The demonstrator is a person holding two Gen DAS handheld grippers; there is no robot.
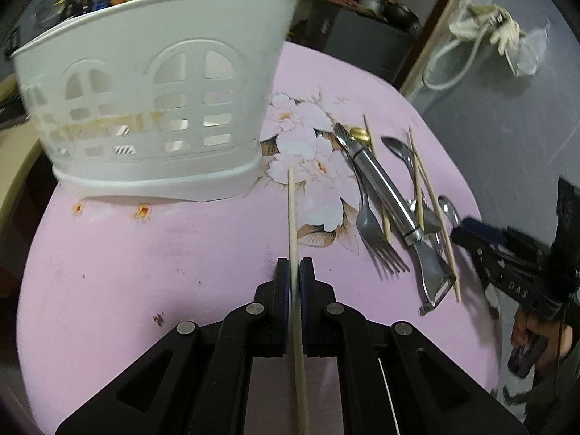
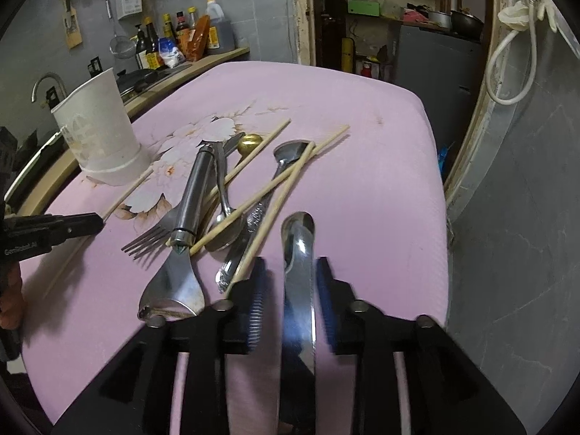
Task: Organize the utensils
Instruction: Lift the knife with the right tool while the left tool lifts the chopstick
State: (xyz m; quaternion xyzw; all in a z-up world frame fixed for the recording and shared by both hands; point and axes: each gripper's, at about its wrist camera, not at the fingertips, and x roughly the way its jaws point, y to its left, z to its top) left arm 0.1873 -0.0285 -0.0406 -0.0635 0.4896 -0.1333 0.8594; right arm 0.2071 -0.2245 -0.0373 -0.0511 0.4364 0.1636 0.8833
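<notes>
My left gripper (image 1: 294, 266) is shut on a wooden chopstick (image 1: 292, 210) that points toward the white utensil basket (image 1: 152, 101). A pile of utensils lies to the right: a fork (image 1: 373, 224), a steel peeler (image 1: 391, 195), spoons and more chopsticks. In the right wrist view my right gripper (image 2: 290, 272) is open around a steel knife (image 2: 299, 290) lying between its fingers, apart from both pads. The pile shows there too: peeler (image 2: 192, 195), fork (image 2: 152, 233), chopsticks (image 2: 268, 188), and the basket (image 2: 101, 130) at the far left.
The pink flowered table top (image 1: 145, 272) ends at a rounded edge on the right, by a grey wall (image 2: 525, 217). A counter with bottles (image 2: 174, 40) and a tap stands behind the basket. A small brass knob (image 2: 250, 143) lies in the pile.
</notes>
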